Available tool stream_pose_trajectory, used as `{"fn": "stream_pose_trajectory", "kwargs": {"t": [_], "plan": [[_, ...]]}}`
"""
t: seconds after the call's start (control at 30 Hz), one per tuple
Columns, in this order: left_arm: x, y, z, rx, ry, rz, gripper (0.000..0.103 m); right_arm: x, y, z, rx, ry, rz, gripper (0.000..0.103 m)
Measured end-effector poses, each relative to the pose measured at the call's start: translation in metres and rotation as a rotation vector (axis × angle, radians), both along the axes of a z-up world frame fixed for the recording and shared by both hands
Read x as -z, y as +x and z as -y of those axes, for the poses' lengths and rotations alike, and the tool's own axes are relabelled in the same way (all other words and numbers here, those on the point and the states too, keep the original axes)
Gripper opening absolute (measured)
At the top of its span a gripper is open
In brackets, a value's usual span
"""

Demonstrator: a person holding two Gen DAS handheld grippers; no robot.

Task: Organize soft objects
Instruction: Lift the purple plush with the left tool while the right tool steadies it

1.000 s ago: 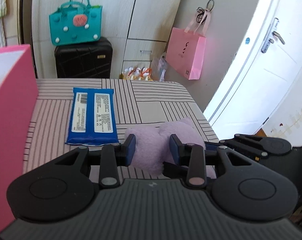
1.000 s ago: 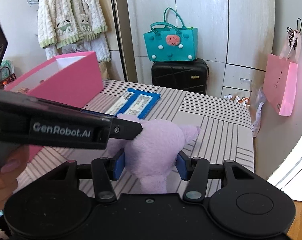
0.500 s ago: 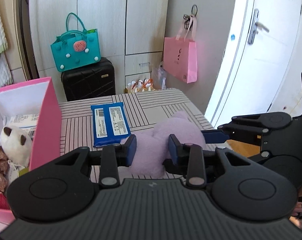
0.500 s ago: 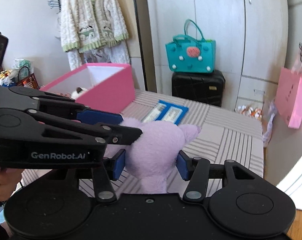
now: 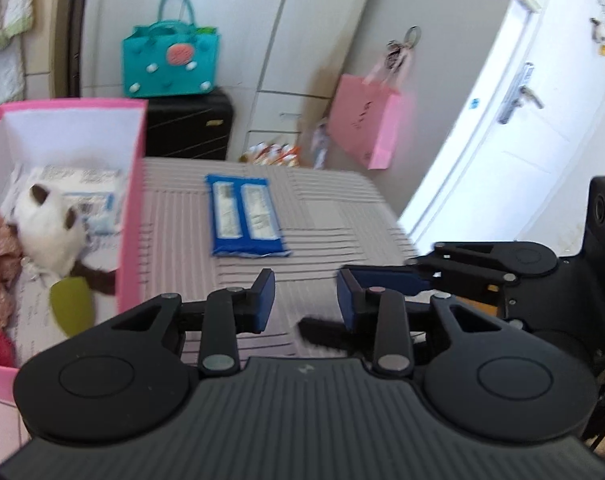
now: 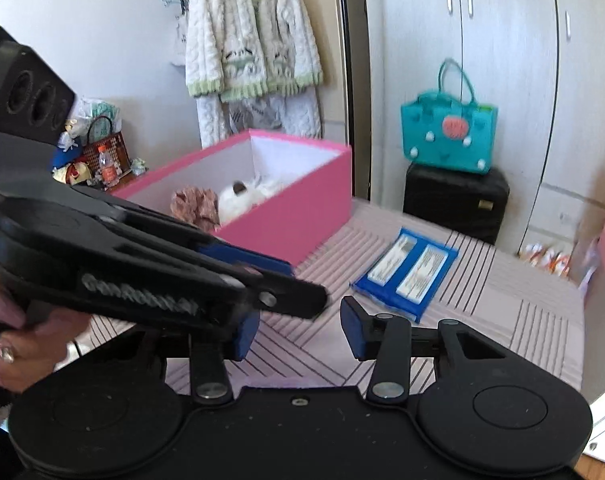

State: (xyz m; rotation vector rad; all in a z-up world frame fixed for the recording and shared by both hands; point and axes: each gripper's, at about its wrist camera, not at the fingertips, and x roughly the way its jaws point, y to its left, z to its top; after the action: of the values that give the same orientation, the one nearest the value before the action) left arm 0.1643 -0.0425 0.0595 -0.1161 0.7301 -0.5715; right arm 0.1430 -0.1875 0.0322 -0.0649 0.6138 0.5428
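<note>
Beside the pink box (image 5: 134, 200), where a white plush toy (image 5: 50, 224) is already stored, left gripper (image 5: 305, 286) stands released and empty, right gripper (image 6: 298, 328) is closing on nothing, probably aligning for the adjacent blue pack (image 5: 244, 216).

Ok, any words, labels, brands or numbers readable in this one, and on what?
"GenRobot.AI": motion-smeared white lettering on the side of the left gripper, only roughly legible.
Blue packet: two white printed labels, too blurred to read.
White packaging in the pink box: print too blurred.
Pink paper bag: faint mark, unreadable.
</note>
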Motion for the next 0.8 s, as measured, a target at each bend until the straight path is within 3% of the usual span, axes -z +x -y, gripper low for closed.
{"fn": "stream_pose_trajectory", "kwargs": {"t": [0.1,0.33,0.53,0.63,0.8], "plan": [[0.008,0.001,-0.01,-0.012,-0.006,-0.023,0.032,0.015,0.005,0.003,0.055,-0.004,-0.03,0.05],[0.02,-0.019,-0.025,0.003,0.021,-0.029,0.033,0.039,-0.01,0.016,0.067,0.039,-0.143,0.052],[0.022,-0.044,-0.041,0.05,0.056,-0.087,0.036,0.036,-0.023,0.023,-0.025,0.043,-0.173,0.058],[0.026,-0.058,-0.043,0.053,0.089,-0.107,0.038,0.035,-0.021,0.019,-0.062,-0.008,-0.165,0.058],[0.042,-0.07,-0.043,0.051,0.069,-0.198,0.04,0.041,-0.013,0.015,-0.078,-0.03,-0.185,0.058]]}}
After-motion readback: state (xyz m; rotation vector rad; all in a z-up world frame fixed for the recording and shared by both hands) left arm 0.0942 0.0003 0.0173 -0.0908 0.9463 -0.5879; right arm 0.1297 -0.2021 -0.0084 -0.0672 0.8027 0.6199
